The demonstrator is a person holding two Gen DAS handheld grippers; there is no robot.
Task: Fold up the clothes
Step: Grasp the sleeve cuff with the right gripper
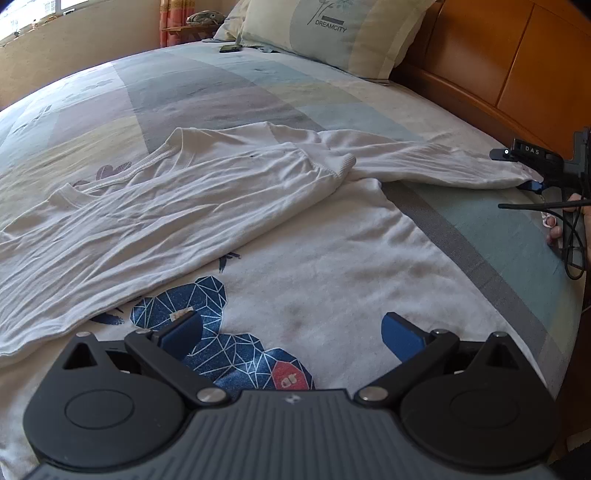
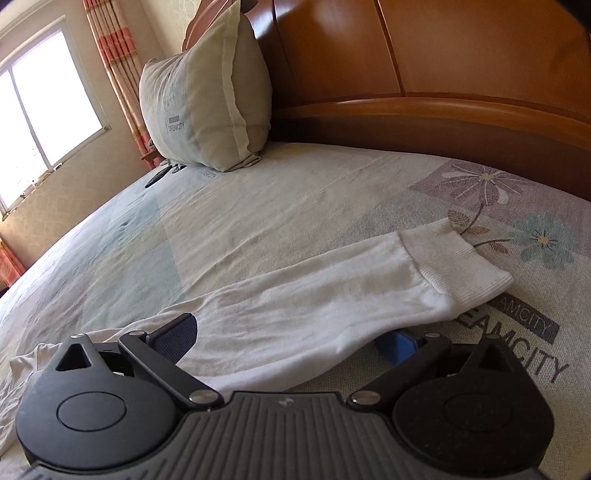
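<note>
A white long-sleeved shirt (image 1: 332, 266) with a blue geometric print (image 1: 207, 306) lies spread on the bed. One sleeve (image 1: 184, 206) is folded across its chest. The other sleeve (image 1: 424, 162) stretches out to the right toward the headboard. My left gripper (image 1: 291, 332) hovers open just above the print, with nothing between its fingers. My right gripper (image 2: 288, 341) is open at the far sleeve (image 2: 295, 295), one finger on each side of the cloth, which drapes over the right finger (image 2: 397, 347). The ribbed cuff (image 2: 454, 258) lies beyond it. In the left wrist view the right gripper (image 1: 532, 182) sits at the sleeve's end.
The patterned bedsheet (image 1: 221, 92) covers the bed. A pillow (image 1: 332, 33) leans on the wooden headboard (image 1: 517, 66). A dark flat device (image 1: 229, 48) lies beside the pillow. A hand (image 1: 554, 229) holds the right gripper at the bed's edge. A window (image 2: 48, 96) and curtain lie far left.
</note>
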